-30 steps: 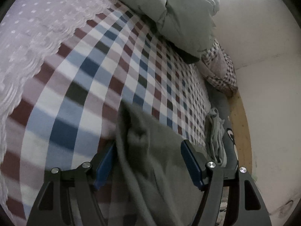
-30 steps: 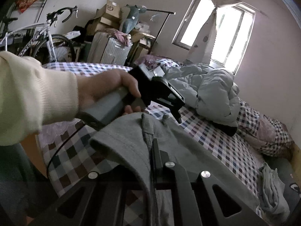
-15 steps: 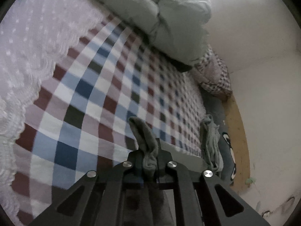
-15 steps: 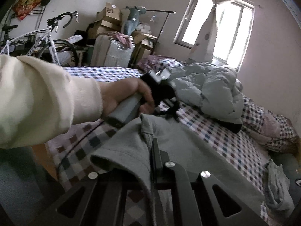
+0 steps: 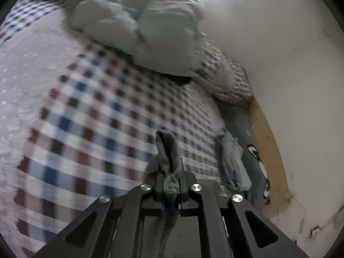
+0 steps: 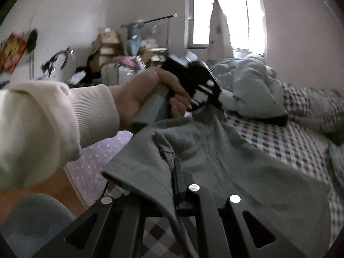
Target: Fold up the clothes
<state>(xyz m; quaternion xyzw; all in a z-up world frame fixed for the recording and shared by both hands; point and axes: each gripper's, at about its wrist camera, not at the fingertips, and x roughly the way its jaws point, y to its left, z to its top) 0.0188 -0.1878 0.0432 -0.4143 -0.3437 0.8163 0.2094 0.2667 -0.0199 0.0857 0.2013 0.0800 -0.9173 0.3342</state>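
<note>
Pinching a bunched corner of the grey-green shirt (image 5: 168,154) between the pressed-together fingers of the left gripper (image 5: 171,173), with a tuft of cloth poking out past the tips, presumably for raising that corner off the checked bedsheet (image 5: 90,116); clamping the opposite shoulder, by the collar seam, in the right gripper (image 6: 178,179), fingers likewise shut tight on fabric, probably so as to stretch the garment between two points for shaking flat before folding; gripping the left tool's handle with a hand (image 6: 148,94) in a cream sleeve (image 6: 49,129), seen from the right wrist view; hanging and draping over the near edge of the bed, the shirt showing a hemmed short sleeve, a plain matte knit, soft creases and no fold lines yet; lying toward the far edge of the bed, a rumpled pale duvet (image 5: 139,23) and, near the wall-side edge, a second crumpled garment (image 5: 231,163), well apart from the work
</note>
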